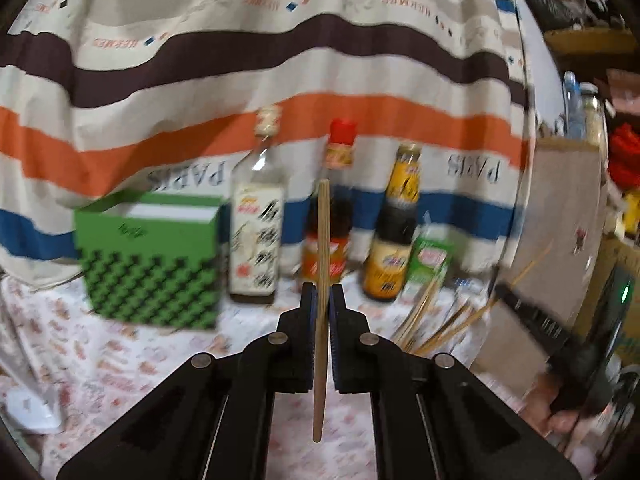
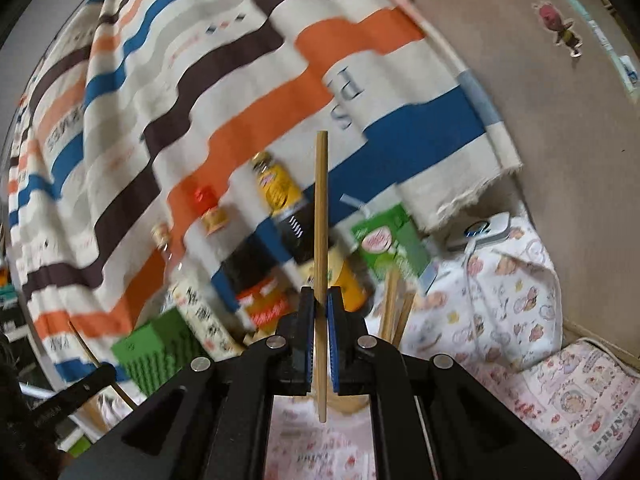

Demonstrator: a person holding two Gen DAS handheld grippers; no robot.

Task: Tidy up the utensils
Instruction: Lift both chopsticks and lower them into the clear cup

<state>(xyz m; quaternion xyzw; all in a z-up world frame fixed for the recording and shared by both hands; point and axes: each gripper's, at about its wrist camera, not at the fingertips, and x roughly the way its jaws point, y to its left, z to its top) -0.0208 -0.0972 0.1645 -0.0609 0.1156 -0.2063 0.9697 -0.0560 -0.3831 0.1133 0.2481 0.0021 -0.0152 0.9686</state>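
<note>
**Each tool pinches a chopstick**

The left tool [image 1: 322,292] clamps an upright wooden chopstick [image 1: 322,240] near its middle. The right tool [image 2: 320,296] likewise grips its own chopstick [image 2: 321,208]. Sauce bottles [image 1: 256,216] stand beyond; loose chopsticks [image 1: 436,324] lie right.

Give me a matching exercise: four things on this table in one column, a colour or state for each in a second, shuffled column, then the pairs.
Things:
1. left gripper
2. box
3. middle bottle's cap
4. carton

Colour or state:
A. red
B. green, with a straw sticking out of the top
C. shut on a wooden chopstick
D. green with a black checked pattern, open on top

Pairs: 1-C, 2-D, 3-A, 4-B
</note>
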